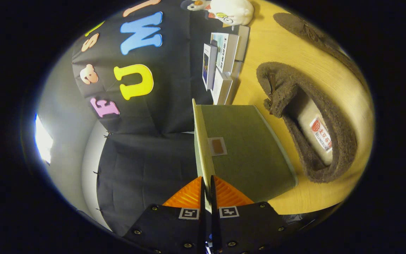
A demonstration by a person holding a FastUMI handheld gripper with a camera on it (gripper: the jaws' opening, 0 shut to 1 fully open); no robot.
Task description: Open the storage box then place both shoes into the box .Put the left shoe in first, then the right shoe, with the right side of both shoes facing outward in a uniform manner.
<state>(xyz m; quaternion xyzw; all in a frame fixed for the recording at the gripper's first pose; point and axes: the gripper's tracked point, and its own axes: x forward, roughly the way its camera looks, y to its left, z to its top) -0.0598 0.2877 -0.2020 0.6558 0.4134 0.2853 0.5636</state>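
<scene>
Fingers: the gripper (206, 188) is rolled on its side, its fingers closed down to a thin slit and pinching the near edge of the lid (203, 148), one finger on each face.
Lid: a thin green panel seen almost edge-on, running straight away from the fingers; a small brown patch sits partway along it.
Storage box: the green box (248, 148) lies just beyond the fingers on the bench (280, 53), hinged to that lid; its long axis points away from the gripper, so I judge the lid must swing sideways, off the box face.
Near shoe: a brown felt shoe (330, 116) lies just beside the box, opening toward the camera.
Far shoe: a second shoe (312, 33) lies further off.
Background: small upright cartons (224, 60) and a plush toy (231, 10) beyond the box.
</scene>
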